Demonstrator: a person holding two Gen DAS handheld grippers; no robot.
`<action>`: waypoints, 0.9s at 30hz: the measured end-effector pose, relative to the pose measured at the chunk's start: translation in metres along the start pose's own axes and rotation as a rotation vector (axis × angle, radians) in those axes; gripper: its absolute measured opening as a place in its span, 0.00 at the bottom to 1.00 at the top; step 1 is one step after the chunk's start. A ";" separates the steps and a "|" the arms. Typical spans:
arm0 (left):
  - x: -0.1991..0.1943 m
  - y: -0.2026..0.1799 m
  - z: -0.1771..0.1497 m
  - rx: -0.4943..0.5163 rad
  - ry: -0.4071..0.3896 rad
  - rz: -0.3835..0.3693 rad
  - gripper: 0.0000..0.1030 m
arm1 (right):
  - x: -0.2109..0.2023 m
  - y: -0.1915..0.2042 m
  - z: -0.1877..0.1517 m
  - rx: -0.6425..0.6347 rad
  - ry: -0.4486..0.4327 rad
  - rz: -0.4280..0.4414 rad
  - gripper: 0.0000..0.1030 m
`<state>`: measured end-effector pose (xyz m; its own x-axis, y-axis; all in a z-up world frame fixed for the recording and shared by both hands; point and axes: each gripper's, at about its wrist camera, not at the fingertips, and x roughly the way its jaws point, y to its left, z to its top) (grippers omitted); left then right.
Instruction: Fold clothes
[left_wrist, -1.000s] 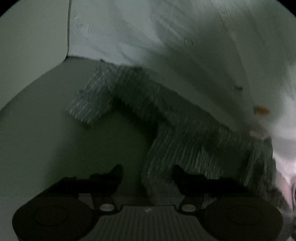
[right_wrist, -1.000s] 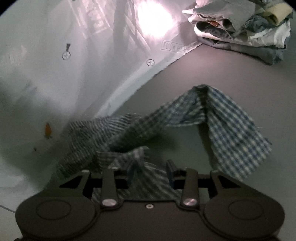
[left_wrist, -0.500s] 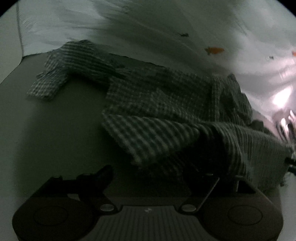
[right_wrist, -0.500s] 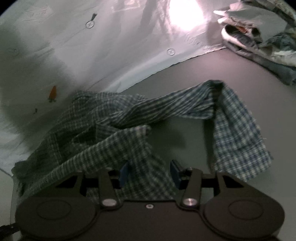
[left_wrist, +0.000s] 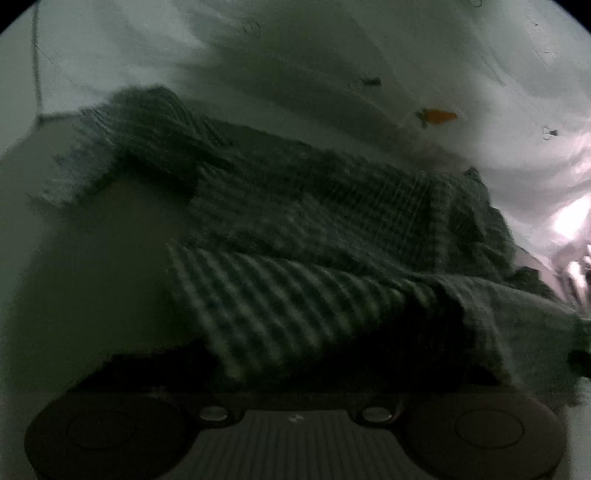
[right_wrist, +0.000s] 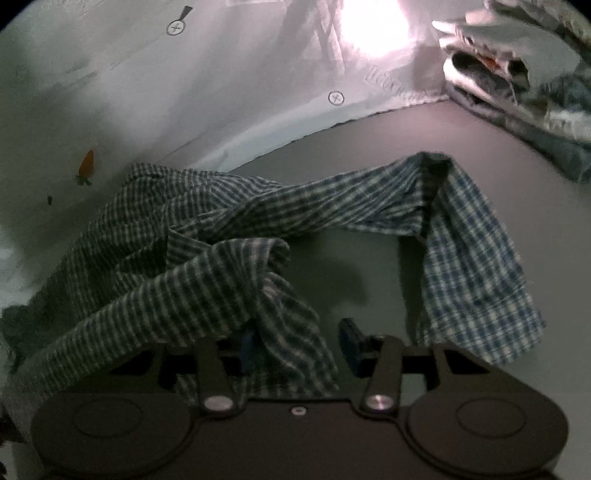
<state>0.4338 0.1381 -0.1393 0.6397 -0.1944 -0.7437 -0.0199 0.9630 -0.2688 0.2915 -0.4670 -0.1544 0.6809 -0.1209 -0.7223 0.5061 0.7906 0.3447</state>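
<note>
Checked cloth fills both views: a blue-and-white checked shirt (right_wrist: 229, 236) lies crumpled across the grey counter (right_wrist: 369, 266), partly over a pale sheet (right_wrist: 221, 92) spread on the far side.

Left wrist view, dim and blurred: at the upper left of the frame one sleeve end of the shirt (left_wrist: 295, 229) trails onto bare counter (left_wrist: 92, 277). Across the middle the body of the garment is heaped in folds, and a lighter striped flap hangs down to the lower centre, right over the left gripper (left_wrist: 295, 380). Its fingers are lost in shadow under that flap; the jaws are closing with cloth between them, but whether the pads already press on it cannot be told. At the upper right a small orange carrot print (left_wrist: 437, 116) shows on the sheet.

Right wrist view: the same carrot print (right_wrist: 86, 166) sits at the left edge, above the bunched shirt. At the lower centre the right gripper (right_wrist: 299, 343) has a twist of fabric between its blue pads (right_wrist: 351, 341); the jaws are closing, the left pad against the cloth and the right pad standing clear of it. Further right, a sleeve arches up and drops flat onto the counter. At the upper right corner stands a pile of folded clothes (right_wrist: 517, 74), well apart from the shirt.
</note>
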 end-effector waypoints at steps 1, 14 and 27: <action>0.002 -0.002 0.001 0.009 0.021 -0.009 0.09 | 0.001 0.000 0.000 0.005 0.005 0.015 0.04; -0.168 -0.018 0.050 0.088 -0.239 -0.025 0.04 | -0.148 0.005 0.012 -0.072 -0.282 0.171 0.02; -0.210 0.009 -0.026 -0.281 0.080 -0.181 0.06 | -0.211 -0.065 -0.020 0.166 -0.150 0.203 0.02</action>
<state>0.2792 0.1827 -0.0015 0.5902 -0.3821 -0.7110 -0.1293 0.8247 -0.5506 0.1045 -0.4810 -0.0366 0.8413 -0.0680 -0.5363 0.4232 0.7002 0.5751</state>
